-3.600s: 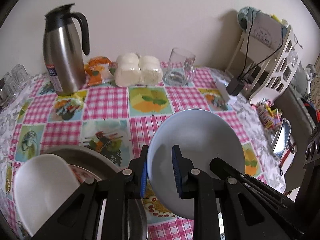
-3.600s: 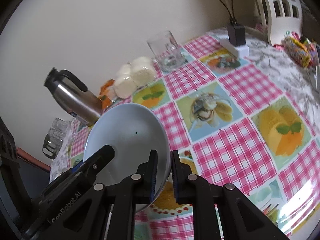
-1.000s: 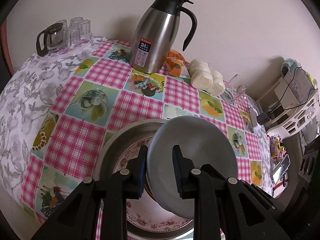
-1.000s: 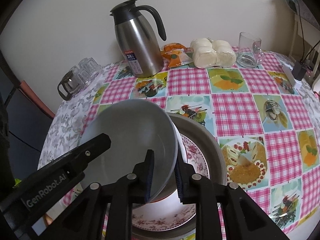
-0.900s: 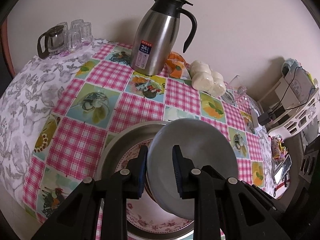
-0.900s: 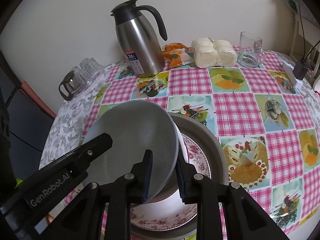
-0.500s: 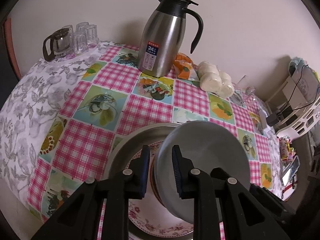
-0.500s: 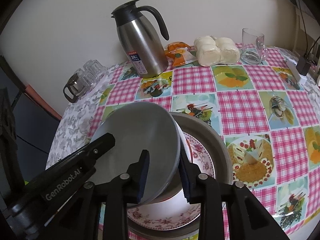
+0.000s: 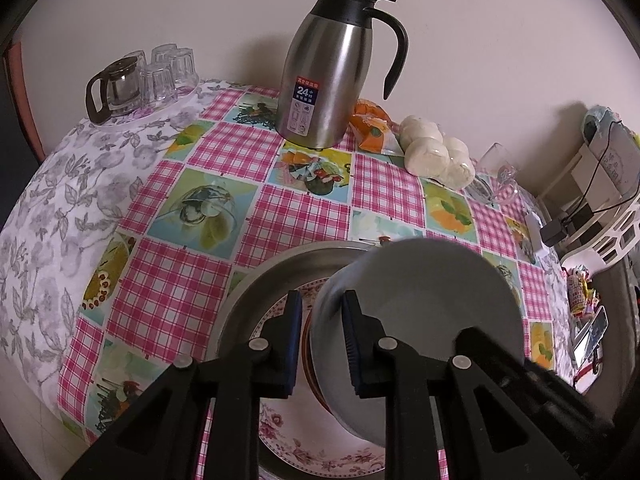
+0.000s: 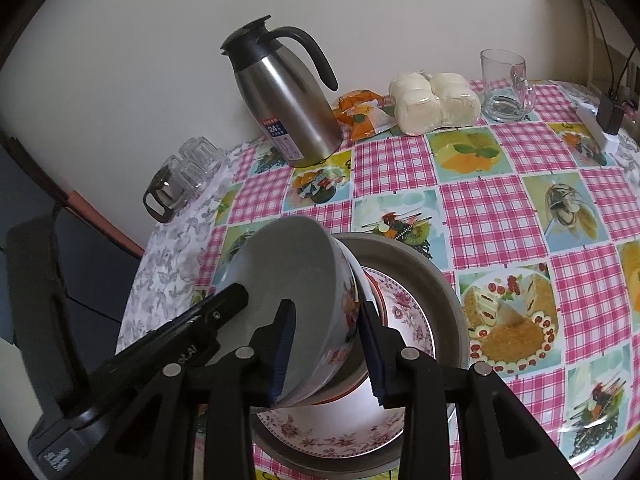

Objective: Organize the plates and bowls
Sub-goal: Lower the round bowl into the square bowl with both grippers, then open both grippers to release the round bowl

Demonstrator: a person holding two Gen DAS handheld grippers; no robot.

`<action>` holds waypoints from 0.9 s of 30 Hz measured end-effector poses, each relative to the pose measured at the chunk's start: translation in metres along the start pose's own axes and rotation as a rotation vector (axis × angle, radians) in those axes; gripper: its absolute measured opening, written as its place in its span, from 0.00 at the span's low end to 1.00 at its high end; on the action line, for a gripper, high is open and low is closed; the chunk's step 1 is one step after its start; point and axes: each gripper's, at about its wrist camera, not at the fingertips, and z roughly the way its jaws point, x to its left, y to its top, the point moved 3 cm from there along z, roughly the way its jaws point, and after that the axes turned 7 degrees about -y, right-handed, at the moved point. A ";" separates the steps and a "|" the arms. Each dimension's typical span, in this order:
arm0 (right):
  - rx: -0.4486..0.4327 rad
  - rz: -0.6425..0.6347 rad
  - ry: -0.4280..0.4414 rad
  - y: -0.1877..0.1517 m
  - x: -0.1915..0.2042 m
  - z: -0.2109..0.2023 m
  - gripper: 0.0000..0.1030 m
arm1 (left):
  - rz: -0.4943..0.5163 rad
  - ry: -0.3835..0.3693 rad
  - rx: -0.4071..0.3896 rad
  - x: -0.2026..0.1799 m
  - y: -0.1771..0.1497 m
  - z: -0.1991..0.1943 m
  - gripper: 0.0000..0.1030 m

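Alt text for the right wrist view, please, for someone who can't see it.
The right gripper straddles the rim of a tilted white bowl as its jaws open, the bowl leaning over a floral plate in a metal basin. Behind, a steel thermos jug stands on the checked tablecloth.

both views are wrist fisheyes looking steeply down along their own jaws at the desk (image 9: 168, 296), close over the metal tray (image 9: 256, 292). the left wrist view looks from the near-left edge toward the wall, the thermos (image 9: 324, 76) centred at the top. the right wrist view looks from further right, the thermos (image 10: 280, 100) upper left. the 2 views share the tilted bowl (image 9: 432, 300), tray, thermos and checked cloth (image 10: 500, 208).
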 end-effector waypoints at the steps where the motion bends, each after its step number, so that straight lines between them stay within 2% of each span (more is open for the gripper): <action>1: -0.017 0.003 -0.023 0.001 -0.002 -0.003 0.40 | 0.001 0.004 0.000 0.000 0.000 0.000 0.20; 2: -0.031 0.009 -0.038 0.003 -0.005 -0.007 0.46 | 0.003 0.006 -0.002 0.000 0.000 0.000 0.20; 3: -0.038 0.014 -0.036 0.003 -0.008 -0.009 0.46 | 0.001 0.004 -0.001 0.000 0.000 0.000 0.20; 10: -0.031 0.075 -0.031 0.006 -0.029 -0.004 0.46 | -0.010 -0.004 0.000 0.000 0.001 -0.002 0.20; 17: -0.014 0.073 -0.048 0.003 -0.031 0.005 0.46 | -0.010 -0.033 -0.008 -0.004 0.003 -0.009 0.20; 20: -0.027 0.057 -0.049 0.003 -0.027 -0.001 0.46 | -0.010 -0.044 -0.022 -0.005 0.003 -0.017 0.23; 22: -0.039 0.048 -0.053 0.002 -0.024 -0.006 0.46 | -0.011 -0.051 -0.035 -0.004 0.003 -0.023 0.37; 24: -0.049 0.037 -0.067 0.000 -0.022 -0.010 0.49 | -0.016 -0.060 -0.054 -0.003 0.002 -0.032 0.47; 26: -0.056 0.019 -0.073 -0.004 -0.018 -0.014 0.57 | -0.015 -0.060 -0.076 -0.002 0.000 -0.041 0.50; 27: -0.058 0.011 -0.075 -0.006 -0.016 -0.016 0.58 | -0.015 -0.057 -0.083 -0.001 -0.001 -0.044 0.54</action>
